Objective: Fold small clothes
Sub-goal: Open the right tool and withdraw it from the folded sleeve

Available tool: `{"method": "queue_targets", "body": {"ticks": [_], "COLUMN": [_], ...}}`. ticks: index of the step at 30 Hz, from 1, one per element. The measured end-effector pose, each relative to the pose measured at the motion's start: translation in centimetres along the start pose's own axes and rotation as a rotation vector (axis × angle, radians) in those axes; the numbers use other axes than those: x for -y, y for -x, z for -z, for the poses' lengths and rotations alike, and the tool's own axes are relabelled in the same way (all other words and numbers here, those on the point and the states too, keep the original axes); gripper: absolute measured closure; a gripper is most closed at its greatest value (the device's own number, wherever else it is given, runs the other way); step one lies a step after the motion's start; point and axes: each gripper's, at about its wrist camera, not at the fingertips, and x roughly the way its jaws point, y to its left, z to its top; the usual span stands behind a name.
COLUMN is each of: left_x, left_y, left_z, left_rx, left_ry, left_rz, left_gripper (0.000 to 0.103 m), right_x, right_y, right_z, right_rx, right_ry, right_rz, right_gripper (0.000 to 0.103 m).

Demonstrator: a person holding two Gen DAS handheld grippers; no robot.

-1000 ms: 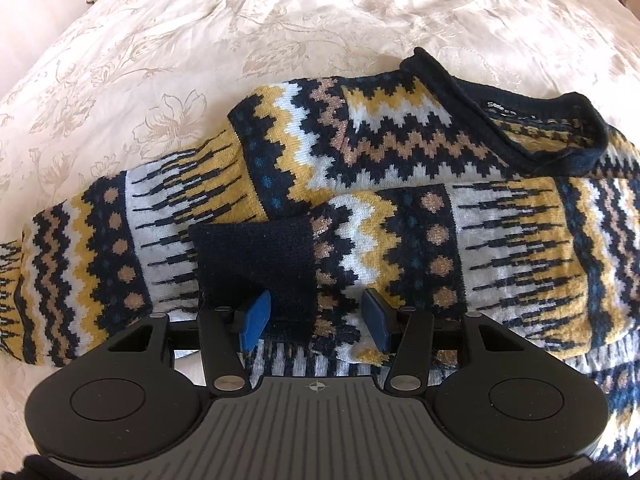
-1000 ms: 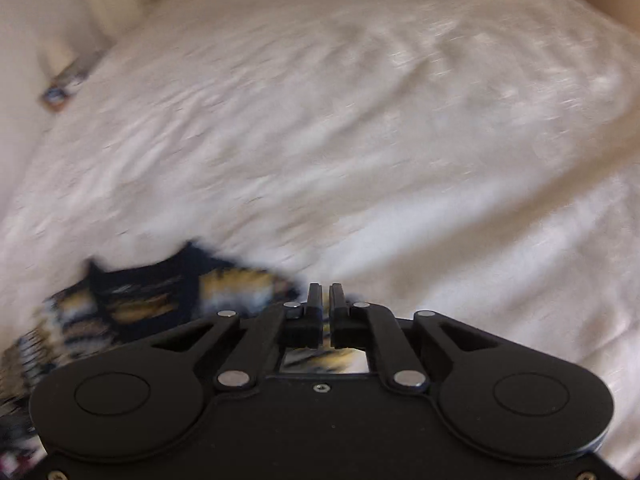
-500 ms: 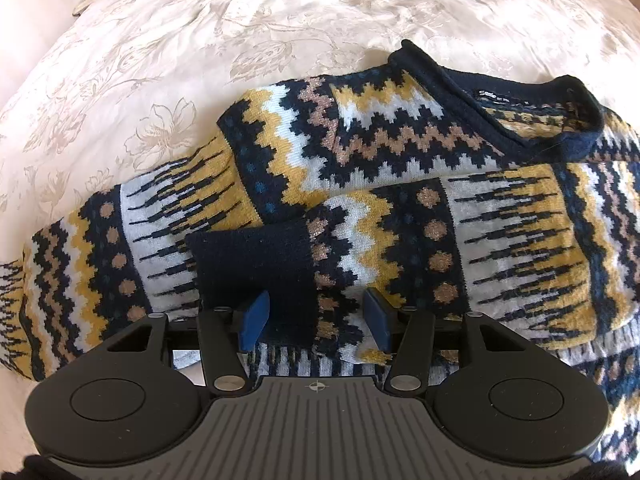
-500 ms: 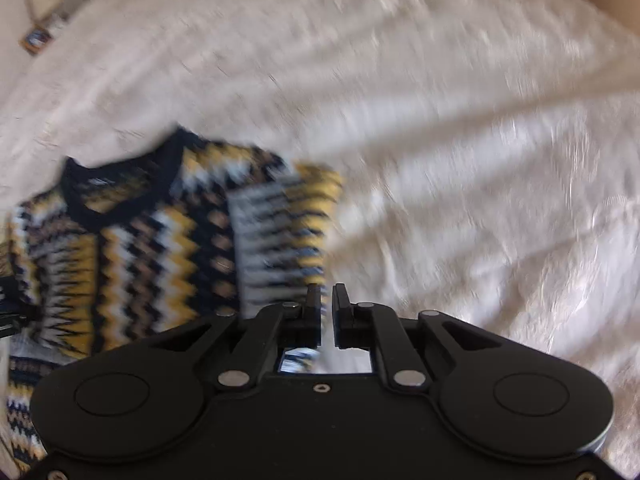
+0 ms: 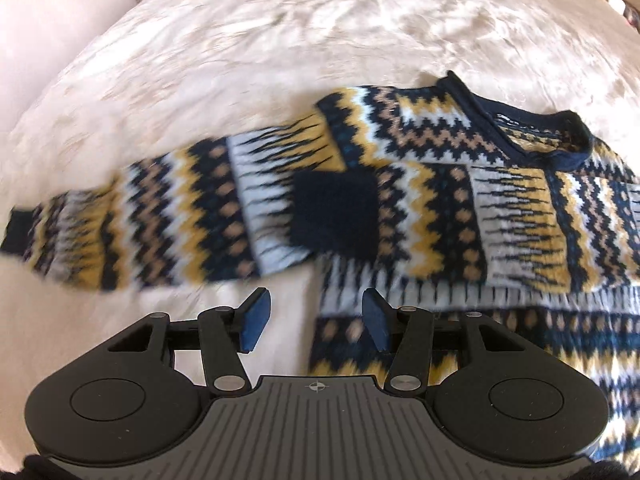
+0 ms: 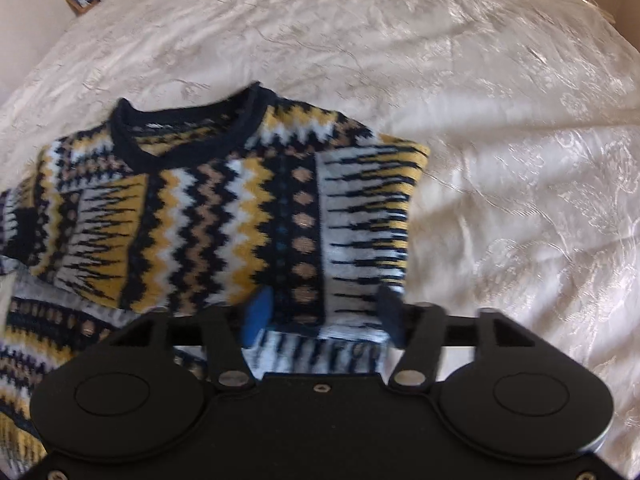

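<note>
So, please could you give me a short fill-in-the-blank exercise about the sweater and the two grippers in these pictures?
1. The patterned sweater lies on a cream ____.
2. The neckline of the sweater is trimmed in ____.
3. The fingers of the left gripper have blue pads and stand ____, with nothing between them.
4. The right gripper, its jaws just opening, hovers over the folded ____.

Missing words: bedspread; navy; open; sleeve
</note>
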Motion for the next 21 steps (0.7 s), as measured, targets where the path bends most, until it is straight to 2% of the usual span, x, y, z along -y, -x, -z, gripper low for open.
{"method": "queue_targets", "body": {"ticks": [3, 7, 9, 11, 13, 15, 19, 21], "left_x": [-1.2, -2.8, -3.6, -4.1, -4.6, -5.4, -7.6, -9.4], "left_y": [1.7, 4.0, 4.9, 5.5, 5.8, 6.1, 5.9, 5.5], "left_z": [1.1, 2.6, 3.3, 3.9, 4.4, 5.0, 5.6, 5.6], "left_rx": [0.011, 0.026, 0.032, 0.026, 0.028, 0.044, 0.061, 0.066], "left_ry": [0.044, 0.106, 0.129, 0.145, 0.162, 0.182, 0.216, 0.245], "left_rz": [-0.038, -0.057, -0.04, -0.035, -0.035, -0.039, -0.046, -0.056], "left_gripper": [0.053, 0.053, 0.053, 0.052, 0.041, 0.024, 0.016, 0.016], "right_x": [-0.7, -1.4, -1.9, -2.4, -3.1, -4.0, -6.4, -7.8], "right_y": [1.1, 2.5, 3.2, 3.9, 4.6, 5.1, 6.2, 6.6], "right_z": [-0.1, -0.2, -0.1, 0.1, 0.3, 0.6, 1.3, 1.7], "right_rx": [0.031, 0.048, 0.063, 0.077, 0.091, 0.097, 0.107, 0.107], "right_ry": [0.011, 0.009, 0.007, 0.011, 0.012, 0.02, 0.049, 0.064], "right_rz": [-0.01, -0.047, -0.064, -0.079, -0.103, -0.125, -0.156, -0.166], "right_gripper": [0.032, 0.018, 0.012, 0.001, 0.0, 0.0, 0.0, 0.0]}}
